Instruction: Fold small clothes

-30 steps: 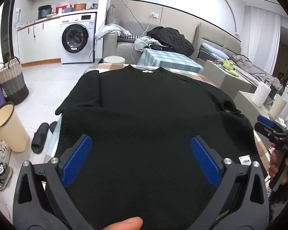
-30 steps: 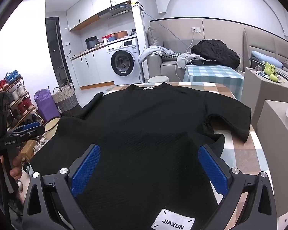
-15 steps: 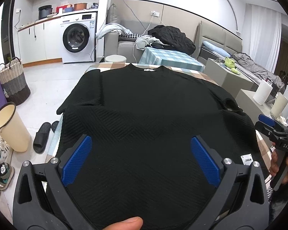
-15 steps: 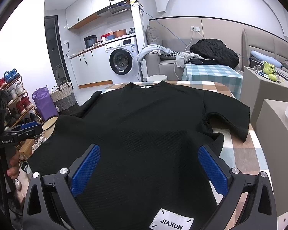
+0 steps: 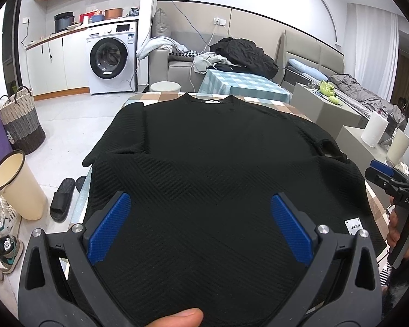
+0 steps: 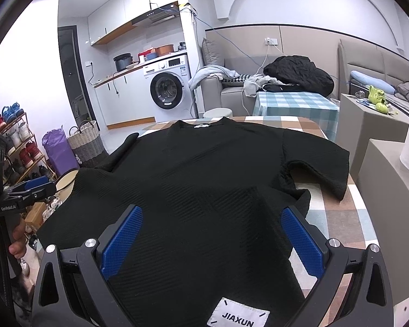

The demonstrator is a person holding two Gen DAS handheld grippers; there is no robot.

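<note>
Left wrist view: a black textured sweater lies flat, collar away, across a checked table, filling the centre of the frame. The left gripper hovers over the hem at lower centre, its blue fingers spread wide, gripping nothing. A clean fold likely calls for pinching the hem corners evenly before lifting. The near hem is cut off at the bottom edge; the left sleeve tip droops past the table.

Right wrist view: the right gripper, jaws likewise apart and empty, hangs above the hem by the white label at lower centre. The right sleeve lies bunched at centre right and probably wants smoothing first. The table beneath the sweater is mostly hidden.
</note>
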